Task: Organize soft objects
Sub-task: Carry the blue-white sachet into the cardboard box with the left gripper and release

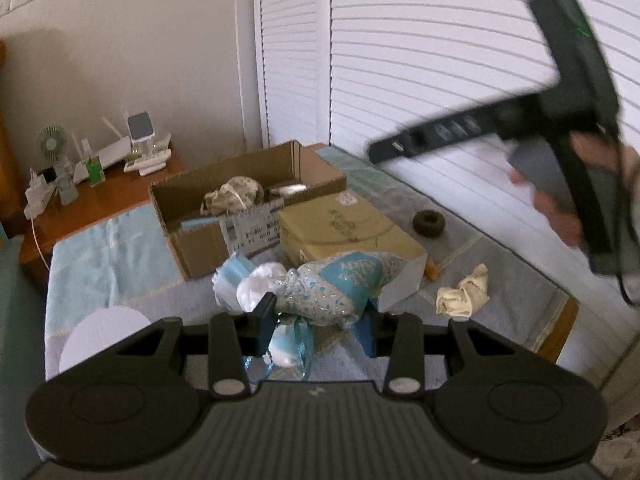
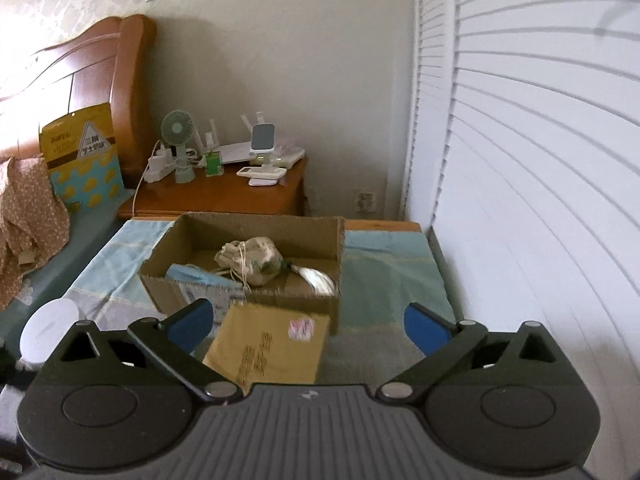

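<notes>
My left gripper (image 1: 320, 316) is shut on a blue-and-white patterned fabric pouch (image 1: 340, 284) with a blue ribbon hanging below it, held above the table. Behind it lie a stack of blue face masks (image 1: 232, 276) and a white soft bundle (image 1: 256, 286). An open cardboard box (image 1: 192, 216) holds a beige drawstring pouch (image 1: 232, 196); in the right wrist view the box (image 2: 248, 232) also shows a blue mask (image 2: 196, 274) and a white tassel (image 2: 316, 278). My right gripper (image 2: 310, 326) is open and empty, raised above the table; its body shows in the left wrist view (image 1: 560, 120).
A closed tan carton (image 1: 352, 232) sits right of the open box. A crumpled cream cloth (image 1: 464, 290) and a dark ring-shaped scrunchie (image 1: 430, 222) lie on the cloth-covered table. A white round object (image 1: 100, 336) sits front left. A nightstand (image 2: 224, 196) with a fan and gadgets stands behind.
</notes>
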Available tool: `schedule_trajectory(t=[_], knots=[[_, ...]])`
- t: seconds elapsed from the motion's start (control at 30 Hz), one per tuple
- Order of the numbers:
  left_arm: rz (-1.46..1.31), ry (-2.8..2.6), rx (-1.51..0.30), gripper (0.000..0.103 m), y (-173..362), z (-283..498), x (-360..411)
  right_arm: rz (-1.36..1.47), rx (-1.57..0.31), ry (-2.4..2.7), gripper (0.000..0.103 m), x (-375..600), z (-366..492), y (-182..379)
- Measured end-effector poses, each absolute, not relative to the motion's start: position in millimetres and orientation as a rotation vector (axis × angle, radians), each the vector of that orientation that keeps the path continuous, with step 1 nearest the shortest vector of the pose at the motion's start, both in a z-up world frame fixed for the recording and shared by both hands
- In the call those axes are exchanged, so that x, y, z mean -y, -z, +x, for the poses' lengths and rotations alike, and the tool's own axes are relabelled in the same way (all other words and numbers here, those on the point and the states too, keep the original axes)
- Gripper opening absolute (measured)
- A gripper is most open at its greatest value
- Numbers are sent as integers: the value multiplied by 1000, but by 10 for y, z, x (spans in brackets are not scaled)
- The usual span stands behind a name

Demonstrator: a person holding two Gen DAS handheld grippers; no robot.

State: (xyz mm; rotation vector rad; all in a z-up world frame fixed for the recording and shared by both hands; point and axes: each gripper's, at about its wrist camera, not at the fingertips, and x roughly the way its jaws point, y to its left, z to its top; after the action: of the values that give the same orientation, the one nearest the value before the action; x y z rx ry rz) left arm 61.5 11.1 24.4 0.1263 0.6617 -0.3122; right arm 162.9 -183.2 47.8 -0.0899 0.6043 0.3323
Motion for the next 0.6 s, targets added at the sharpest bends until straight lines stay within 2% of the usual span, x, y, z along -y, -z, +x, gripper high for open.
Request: schedule_trajectory(t=[0.27,0.6], knots=[[181,311,-614,40,-505,868,-71,-101,-633,-284,103,1978,1274,-325],[199,305,-584,40,-778,1753,68,-110,-655,-313,103,2000,1117,-244]])
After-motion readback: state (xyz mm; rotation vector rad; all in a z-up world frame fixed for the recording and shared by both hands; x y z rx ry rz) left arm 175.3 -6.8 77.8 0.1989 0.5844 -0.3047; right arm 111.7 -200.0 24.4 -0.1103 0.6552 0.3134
